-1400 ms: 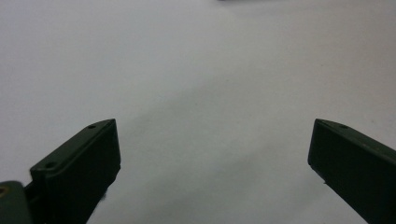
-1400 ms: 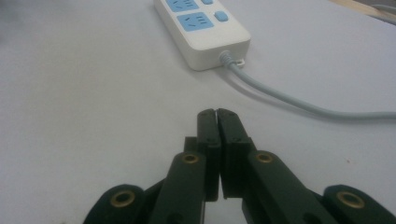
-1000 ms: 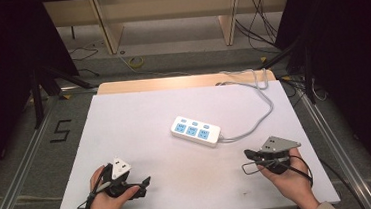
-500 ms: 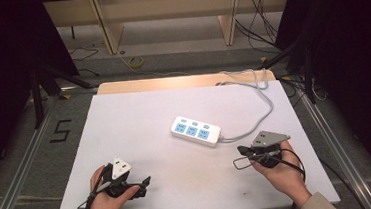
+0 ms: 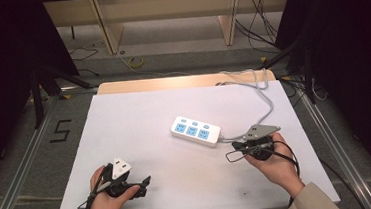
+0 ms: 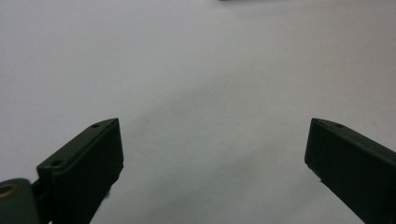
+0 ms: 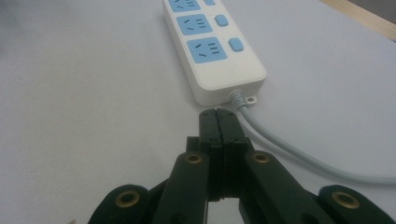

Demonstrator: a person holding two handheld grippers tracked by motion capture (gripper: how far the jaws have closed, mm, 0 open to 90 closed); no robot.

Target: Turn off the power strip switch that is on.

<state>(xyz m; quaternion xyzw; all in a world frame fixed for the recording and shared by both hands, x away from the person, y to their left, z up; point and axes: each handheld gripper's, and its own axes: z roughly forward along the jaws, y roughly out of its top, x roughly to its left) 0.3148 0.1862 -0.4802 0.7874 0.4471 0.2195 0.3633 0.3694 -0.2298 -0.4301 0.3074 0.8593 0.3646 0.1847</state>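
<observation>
Right gripper view shows what the high view blurs: the right tongs are clenched on nothing, tips just short of the power strip's cord end, beside its grey cord. The high view places the power strip mid-desk, long axis running diagonally, cord end toward the right tongs. The left tongs are released, jaws wide over bare desk, well apart from the strip.

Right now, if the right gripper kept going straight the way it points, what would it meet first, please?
Probably the cord end of the power strip: the shut right gripper points at it, just left of the grey cable. How close is unclear.
</observation>
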